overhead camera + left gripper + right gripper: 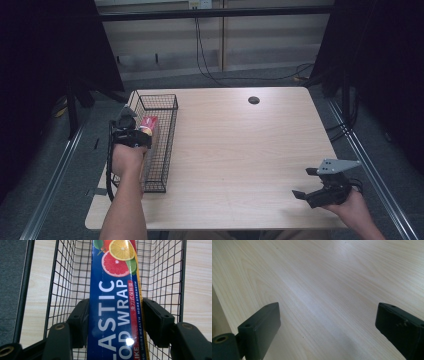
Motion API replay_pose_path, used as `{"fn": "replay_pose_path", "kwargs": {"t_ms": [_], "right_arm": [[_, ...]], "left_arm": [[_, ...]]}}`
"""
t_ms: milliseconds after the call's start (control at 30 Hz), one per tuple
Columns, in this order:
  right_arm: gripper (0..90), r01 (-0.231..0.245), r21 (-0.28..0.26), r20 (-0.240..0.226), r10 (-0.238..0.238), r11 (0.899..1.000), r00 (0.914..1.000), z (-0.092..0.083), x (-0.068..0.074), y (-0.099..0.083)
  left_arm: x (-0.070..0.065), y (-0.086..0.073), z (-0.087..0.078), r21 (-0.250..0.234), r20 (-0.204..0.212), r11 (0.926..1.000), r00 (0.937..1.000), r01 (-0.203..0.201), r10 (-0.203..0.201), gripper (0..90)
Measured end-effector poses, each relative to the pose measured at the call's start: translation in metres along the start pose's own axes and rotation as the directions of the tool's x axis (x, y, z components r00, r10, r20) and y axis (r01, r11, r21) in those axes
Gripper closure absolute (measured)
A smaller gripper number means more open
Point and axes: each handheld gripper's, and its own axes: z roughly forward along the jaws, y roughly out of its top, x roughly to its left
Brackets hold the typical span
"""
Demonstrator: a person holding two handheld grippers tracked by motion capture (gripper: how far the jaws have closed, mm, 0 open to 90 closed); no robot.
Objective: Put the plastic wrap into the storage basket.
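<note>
**Left clamped on wrap box in basket, right idle and wide**

From my seat: light wood-grain table point(235, 150), pale laminate. One small dark round grommet point(253, 100) near the far edge, centre-right. Grey floor around the table, metal rails running along both sides, dark curtains left and right. Pale panelled wall behind with a black cable point(200, 50) hanging down from a wall socket and trailing along the floor.

Black wire basket point(162, 145) sits on the table's left side, long axis running away from me.

Left gripper point(131, 131) is over the basket's left wall. In the left gripper view its jaws sit against both long sides of the plastic wrap box point(113, 315), pads pressing on it. Box is blue with white lettering and citrus fruit print, lying lengthwise inside the basket, mesh visible on both sides and beyond it. In the high view I can see its red end just past the gripper.

Right gripper point(307, 181) is near the table's front right corner, well apart from the basket, jaws spread wide, bare tabletop between them in the right gripper view.
</note>
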Motion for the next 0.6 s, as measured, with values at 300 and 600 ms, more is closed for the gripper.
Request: {"fn": "replay_pose_path", "kwargs": {"t_ms": [300,600], "right_arm": [[6.1,0.0,0.003,-0.004,0.0,1.0,1.0,0.0007,0.0003,0.0],[6.2,-0.001,0.003,-0.009,0.001,1.0,1.0,0.0014,-0.0001,0.0002]], "left_arm": [[0.0011,0.0,0.0002,0.0,0.0,1.0,1.0,0.003,-0.003,41.7],[0.0032,0.0001,-0.0024,-0.004,0.017,0.9997,0.9996,0.025,-0.025,39.7]]}}
